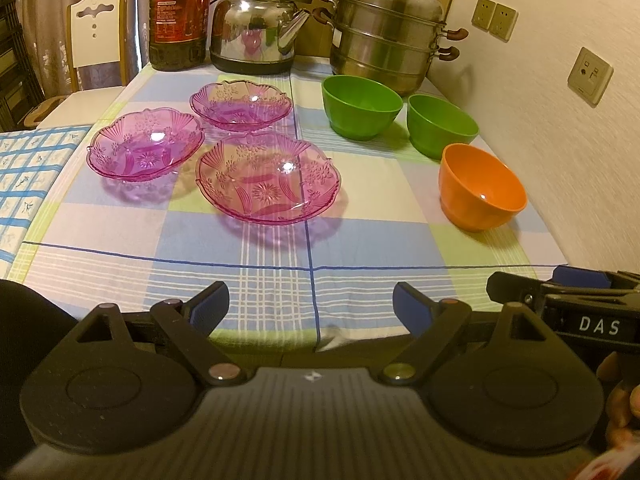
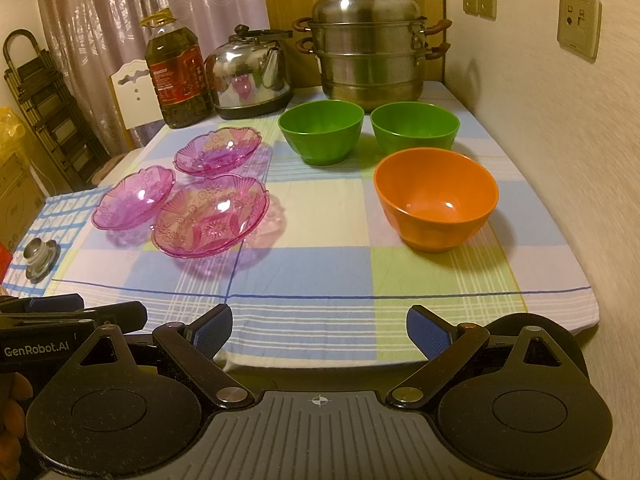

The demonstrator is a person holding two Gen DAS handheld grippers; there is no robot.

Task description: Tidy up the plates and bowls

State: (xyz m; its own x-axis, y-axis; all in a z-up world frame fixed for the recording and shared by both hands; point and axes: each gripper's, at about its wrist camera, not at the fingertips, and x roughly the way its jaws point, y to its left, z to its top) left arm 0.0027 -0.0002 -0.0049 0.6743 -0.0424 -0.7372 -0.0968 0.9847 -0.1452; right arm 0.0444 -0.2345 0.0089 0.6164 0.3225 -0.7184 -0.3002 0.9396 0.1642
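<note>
So you've got both grippers hanging back at the near edge of the table, nothing in either one: your left gripper [image 1: 311,306] has its jaws wide apart, and your right gripper [image 2: 319,330] is spread the same way. On the checked cloth [image 2: 320,276], three pink plates [image 1: 267,178] sit bunched on the left, near plate just beside the other two. Right side has two green bowls [image 2: 321,131] side by side at the back and the orange bowl [image 2: 436,199] nearer you, all upright. Steamer pot [image 2: 368,46], kettle [image 2: 250,74] and oil bottle [image 2: 178,76] line the far edge.
</note>
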